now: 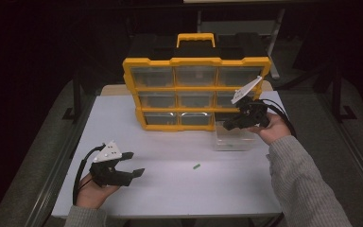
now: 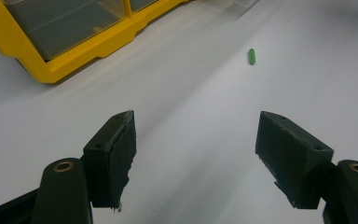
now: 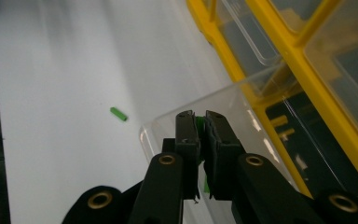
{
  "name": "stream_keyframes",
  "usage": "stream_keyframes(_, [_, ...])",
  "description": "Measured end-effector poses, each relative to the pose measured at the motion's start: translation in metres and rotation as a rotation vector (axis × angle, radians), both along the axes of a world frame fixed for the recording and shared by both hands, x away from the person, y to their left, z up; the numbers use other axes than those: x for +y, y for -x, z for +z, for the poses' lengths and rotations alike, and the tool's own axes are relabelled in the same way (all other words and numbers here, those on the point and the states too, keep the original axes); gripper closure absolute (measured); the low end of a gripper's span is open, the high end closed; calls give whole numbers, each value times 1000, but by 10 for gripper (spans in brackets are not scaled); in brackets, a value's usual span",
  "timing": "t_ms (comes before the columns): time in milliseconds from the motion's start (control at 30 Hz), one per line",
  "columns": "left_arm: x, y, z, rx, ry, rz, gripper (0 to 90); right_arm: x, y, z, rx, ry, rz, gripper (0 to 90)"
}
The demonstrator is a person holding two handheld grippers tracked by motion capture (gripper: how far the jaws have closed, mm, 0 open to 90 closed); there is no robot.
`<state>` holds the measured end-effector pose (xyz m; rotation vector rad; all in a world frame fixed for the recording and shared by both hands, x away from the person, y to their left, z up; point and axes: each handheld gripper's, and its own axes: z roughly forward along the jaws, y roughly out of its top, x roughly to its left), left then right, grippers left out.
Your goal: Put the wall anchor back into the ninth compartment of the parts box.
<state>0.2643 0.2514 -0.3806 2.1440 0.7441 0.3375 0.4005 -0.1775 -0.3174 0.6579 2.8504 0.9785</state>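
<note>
One green peg (image 3: 198,125) pinched in right tool (image 3: 201,116) above clear drawer (image 3: 242,100); second peg (image 1: 196,166) left of drawer on counter (image 1: 170,189). Left tool (image 1: 133,163) wide open, empty. Roughly halfway.

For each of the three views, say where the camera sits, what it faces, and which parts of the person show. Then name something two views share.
High view: above the person's side, facing the yellow organiser; forearms, both hand-held grippers.
Left gripper view: on the left hand-held gripper, open, facing the table.
Right gripper view: on the right hand-held gripper, shut on a green piece over the clear drawer.
Shared: the loose green peg.
</note>
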Motion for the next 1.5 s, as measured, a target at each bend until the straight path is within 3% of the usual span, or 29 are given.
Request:
stream_keyframes(533, [0,0,0,2,1,4,282,-23,-6,-17,12,4,-83,824])
stream_keyframes(833, [0,0,0,2,4,6,282,-23,-6,-18,12,-6,-82,799])
stream_keyframes(1200, [0,0,0,0,2,4,282,-9,4,-9,11,-36,-43,762])
stream_keyframes(1500, [0,0,0,1,1,3,282,13,13,-1,-43,-44,47,738])
